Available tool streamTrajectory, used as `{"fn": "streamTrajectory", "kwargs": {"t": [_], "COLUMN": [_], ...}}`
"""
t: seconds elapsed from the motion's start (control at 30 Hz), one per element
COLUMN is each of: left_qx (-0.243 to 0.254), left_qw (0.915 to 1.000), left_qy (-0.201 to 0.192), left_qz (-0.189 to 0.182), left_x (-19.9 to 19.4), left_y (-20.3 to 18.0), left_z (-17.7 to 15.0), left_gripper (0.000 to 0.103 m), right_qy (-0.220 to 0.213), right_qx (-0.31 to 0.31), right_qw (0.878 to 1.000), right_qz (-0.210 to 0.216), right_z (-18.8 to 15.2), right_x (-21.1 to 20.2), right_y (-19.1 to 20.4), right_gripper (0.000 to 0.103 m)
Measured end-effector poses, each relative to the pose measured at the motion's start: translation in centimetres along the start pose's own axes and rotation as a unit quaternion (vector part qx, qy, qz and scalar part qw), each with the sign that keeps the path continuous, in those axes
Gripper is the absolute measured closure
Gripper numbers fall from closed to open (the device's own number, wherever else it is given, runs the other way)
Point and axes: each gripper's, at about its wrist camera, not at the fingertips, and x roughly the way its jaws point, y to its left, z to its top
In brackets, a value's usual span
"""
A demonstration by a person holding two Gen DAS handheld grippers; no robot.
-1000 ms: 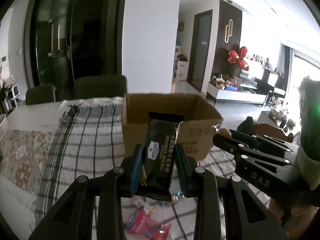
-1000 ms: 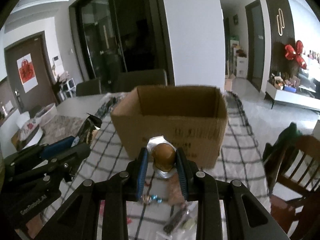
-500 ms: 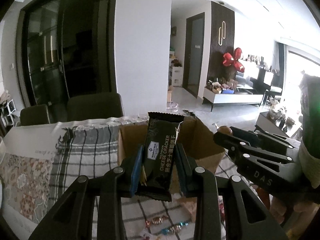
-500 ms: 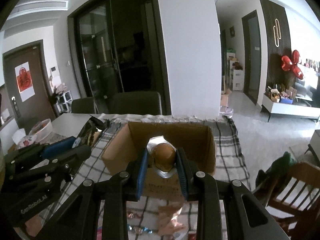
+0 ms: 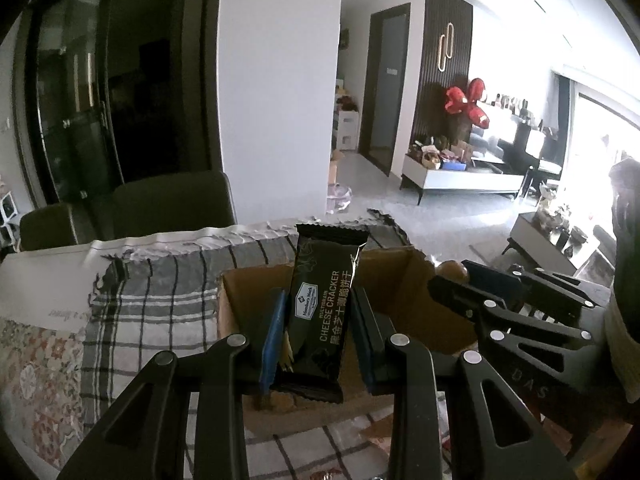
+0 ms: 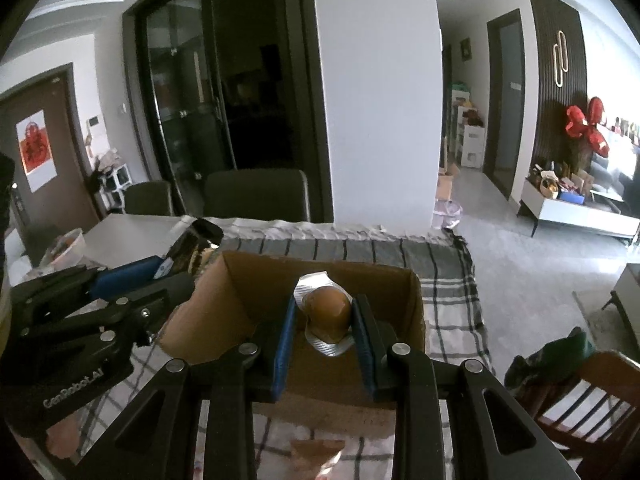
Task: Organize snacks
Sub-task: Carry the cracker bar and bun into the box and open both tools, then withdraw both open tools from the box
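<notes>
Your left gripper (image 5: pixel 316 336) clamps the cheese cracker packet (image 5: pixel 320 316), hiding the cardboard box (image 5: pixel 404 288) floor. Your right gripper (image 6: pixel 324 332) grips a foil-wrapped brown snack (image 6: pixel 327 312). Both have risen above the box since before

- The cardboard box (image 6: pixel 320 280) sits on the checked cloth (image 5: pixel 160 300), which covers the table (image 6: pixel 132 232).
- The left gripper (image 5: pixel 318 320) holds a cracker packet (image 5: pixel 324 312) upright above the box.
- To its right, the right gripper (image 6: pixel 324 320) holds a wrapped snack (image 6: pixel 326 312) over the box too.
- Chairs (image 6: pixel 256 196) stand behind the table.

The cardboard box's (image 6: pixel 404 292) floor is hidden behind both held snacks.
</notes>
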Motion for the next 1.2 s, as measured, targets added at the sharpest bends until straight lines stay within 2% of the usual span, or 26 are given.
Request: {"fn": "streamTrajectory", "kwargs": {"t": [0.1, 0.17, 0.23, 0.3, 0.37, 0.67, 0.8, 1.2], "left_qx": [-0.002, -0.003, -0.006, -0.004, -0.002, 0.007, 0.017, 0.036], "left_qw": [0.9999, 0.9998, 0.9998, 0.9996, 0.9997, 0.9996, 0.9993, 0.9972], "left_qy": [0.011, 0.013, 0.011, 0.010, 0.010, -0.001, -0.017, -0.053], "left_qz": [0.005, 0.011, 0.018, 0.024, 0.023, 0.026, 0.029, 0.037], "left_x": [1.1, 1.4, 1.3, 1.0, 0.7, -2.6, -4.7, -9.1], "left_y": [0.1, 0.1, 0.2, 0.2, 0.3, -0.4, -1.0, -2.2], "left_z": [0.2, 0.2, 0.0, -0.2, -0.7, -3.2, -4.5, -8.0], "left_gripper": [0.068, 0.051, 0.045, 0.044, 0.040, 0.038, 0.038, 0.038], "right_qy": [0.012, 0.015, 0.021, 0.021, 0.017, 0.003, -0.007, -0.034], "right_qx": [0.005, 0.010, 0.013, 0.017, 0.017, 0.013, 0.013, -0.001], "right_qw": [1.000, 1.000, 1.000, 1.000, 1.000, 0.999, 0.999, 0.998], "right_qz": [0.003, 0.003, 0.000, -0.009, -0.018, -0.030, -0.037, -0.048], "right_z": [0.1, 0.1, 0.1, 0.0, -0.2, -2.4, -3.6, -6.7], "right_x": [0.8, 1.2, 1.5, 1.5, 1.3, -1.8, -3.7, -8.2], "right_y": [-0.3, -0.5, -0.7, -0.9, -0.9, -0.6, -0.3, 1.4], "right_gripper": [0.074, 0.073, 0.072, 0.054, 0.053, 0.053, 0.048, 0.048]}}
